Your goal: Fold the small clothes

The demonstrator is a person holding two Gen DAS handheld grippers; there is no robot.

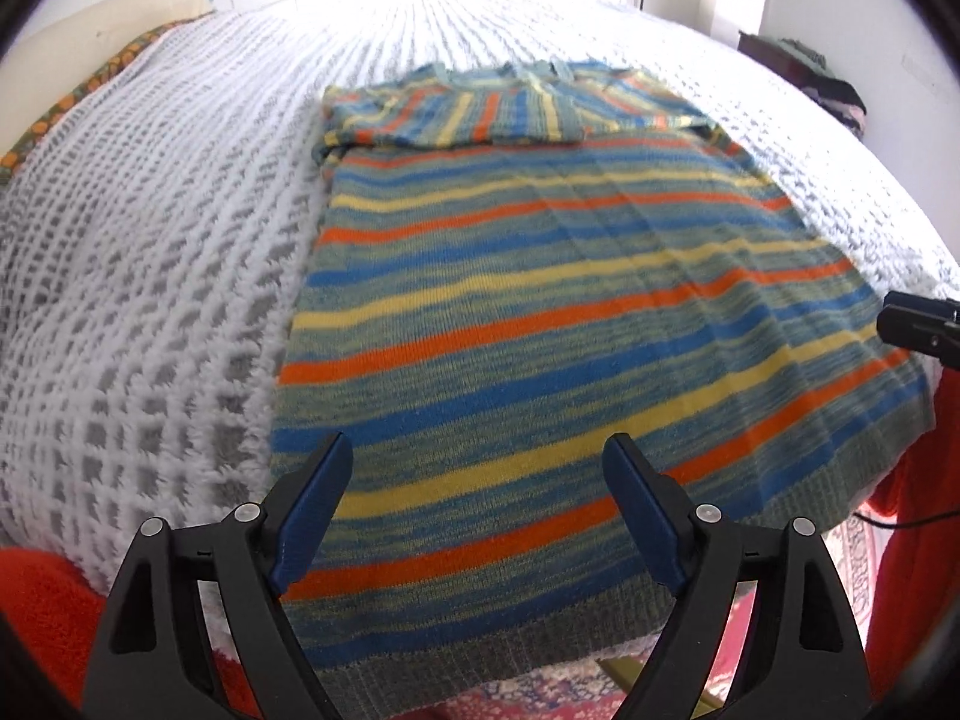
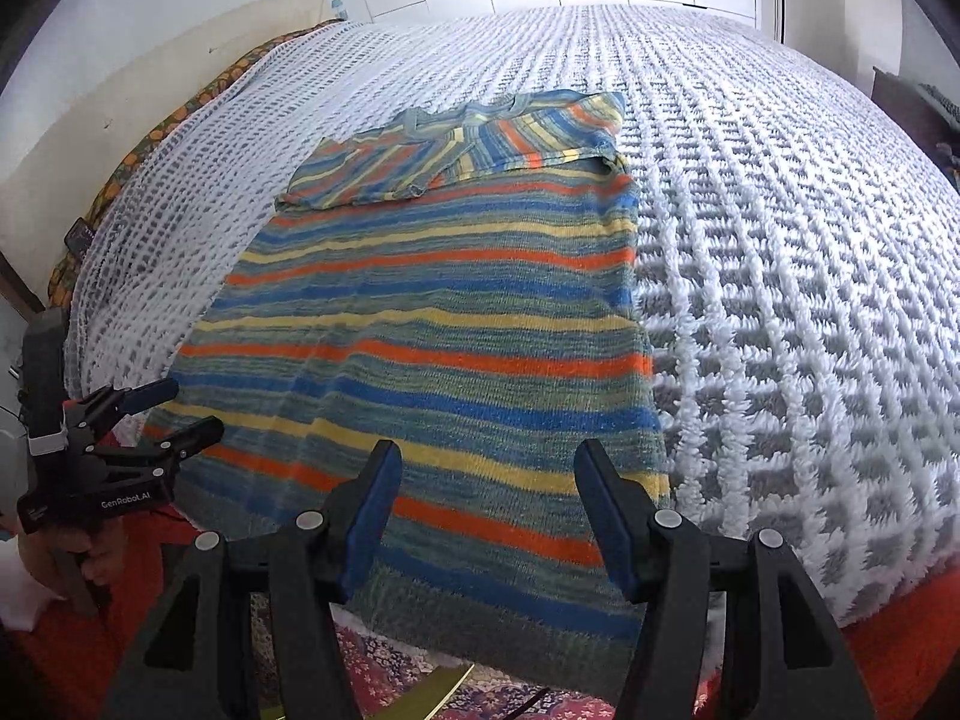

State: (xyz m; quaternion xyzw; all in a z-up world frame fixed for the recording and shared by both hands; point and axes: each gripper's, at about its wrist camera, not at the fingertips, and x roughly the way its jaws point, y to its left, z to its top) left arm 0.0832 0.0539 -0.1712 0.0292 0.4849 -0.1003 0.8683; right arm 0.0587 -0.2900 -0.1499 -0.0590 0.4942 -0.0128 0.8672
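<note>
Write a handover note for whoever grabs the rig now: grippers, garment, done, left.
Left hand-held gripper: open, empty, poised over the hem's left part.
Right hand-held gripper: open, empty, poised over the hem's right part.
Striped sweater: flat on the white waffle blanket, hem hanging off the bed's near edge, collar far.
Done: both sleeves folded in across the chest.
Left: probably grasp the hem at both corners, fold up toward the collar, then tidy.
</note>
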